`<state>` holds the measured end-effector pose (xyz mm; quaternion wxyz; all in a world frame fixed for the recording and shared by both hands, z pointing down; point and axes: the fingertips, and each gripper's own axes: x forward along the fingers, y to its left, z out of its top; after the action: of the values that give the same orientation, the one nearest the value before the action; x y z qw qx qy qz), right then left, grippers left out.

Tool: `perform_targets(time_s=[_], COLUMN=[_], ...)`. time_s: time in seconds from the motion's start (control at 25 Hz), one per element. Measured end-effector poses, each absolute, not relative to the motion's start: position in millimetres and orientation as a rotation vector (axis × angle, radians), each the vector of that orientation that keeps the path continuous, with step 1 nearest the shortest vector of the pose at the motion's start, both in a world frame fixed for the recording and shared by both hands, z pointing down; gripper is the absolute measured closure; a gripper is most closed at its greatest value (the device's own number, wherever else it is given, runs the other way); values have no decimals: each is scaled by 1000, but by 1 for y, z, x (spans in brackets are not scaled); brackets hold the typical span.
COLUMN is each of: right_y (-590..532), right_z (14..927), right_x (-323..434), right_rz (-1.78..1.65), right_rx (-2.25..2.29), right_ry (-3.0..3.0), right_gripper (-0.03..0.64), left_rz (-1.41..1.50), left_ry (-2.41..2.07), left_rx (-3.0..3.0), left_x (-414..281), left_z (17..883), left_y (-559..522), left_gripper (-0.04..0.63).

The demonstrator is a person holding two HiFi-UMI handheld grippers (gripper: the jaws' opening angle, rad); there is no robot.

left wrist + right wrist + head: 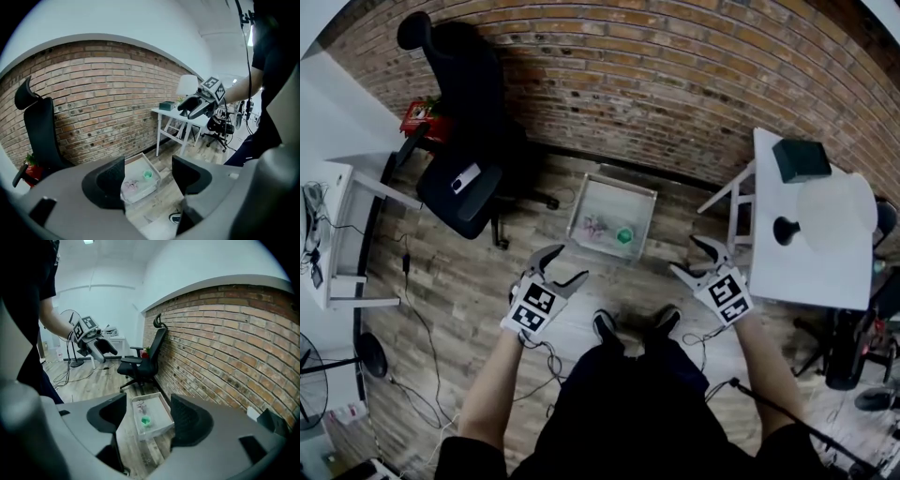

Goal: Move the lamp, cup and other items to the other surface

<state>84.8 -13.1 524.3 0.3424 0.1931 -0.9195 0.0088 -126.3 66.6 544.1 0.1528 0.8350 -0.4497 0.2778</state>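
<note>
rough brick wall (675, 84), plank floor (469, 309), flat white table (806, 272), domed lamp (834, 214)

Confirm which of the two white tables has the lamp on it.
The white table on the person's right: the lamp with its white shade and a dark box stand on it. The left white table carries cables, no lamp.
</note>
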Motion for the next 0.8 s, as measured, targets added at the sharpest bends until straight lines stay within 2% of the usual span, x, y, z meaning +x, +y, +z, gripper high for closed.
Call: perform_targets(time_s=[0.36,0.8], right_y=[-17,-59], right_z=[567,670], right_x=[39,5], right_rz=[81,93], right_rx=[531,442], right_ry=[-2339,-2335], right_gripper=[321,320], left_rz=[728,764], left_ry=[-1305,-1351], left_rx=[2363,2267], left_x=[-141,-141], left_z=[564,608], left_y=[70,25], left_gripper=[284,284])
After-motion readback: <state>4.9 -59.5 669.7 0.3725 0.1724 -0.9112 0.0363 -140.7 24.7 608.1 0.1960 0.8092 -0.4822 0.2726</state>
